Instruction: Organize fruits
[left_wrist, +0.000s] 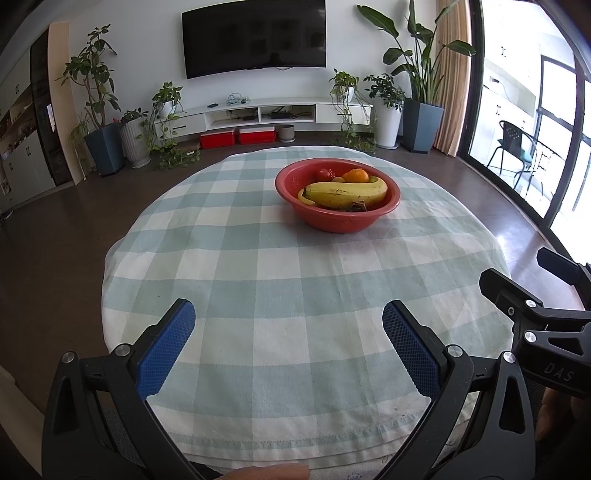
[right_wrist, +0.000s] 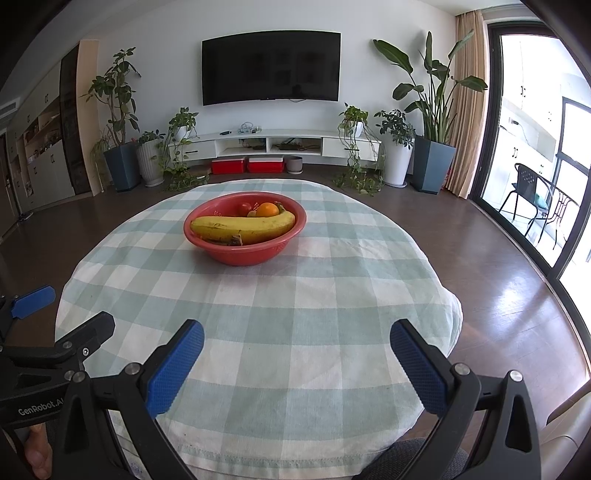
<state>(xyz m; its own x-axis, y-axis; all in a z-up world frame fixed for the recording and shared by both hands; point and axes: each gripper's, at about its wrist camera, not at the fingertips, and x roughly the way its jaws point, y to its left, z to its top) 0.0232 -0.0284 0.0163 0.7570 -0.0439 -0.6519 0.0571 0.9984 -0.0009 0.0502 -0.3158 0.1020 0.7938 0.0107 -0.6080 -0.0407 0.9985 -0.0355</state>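
Both grippers sit low in their frames with jaws spread wide and nothing between them: left gripper, right gripper. We judge them parked at the near edge of the checked tablecloth, well apart from the fruit. Red bowl lies centre frame, holding a banana across the front, an orange and a red fruit behind. No fruit lies outside it.

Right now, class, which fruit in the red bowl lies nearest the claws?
The banana. It lies lengthwise across the front of the bowl, while the orange and the red fruit sit behind it.
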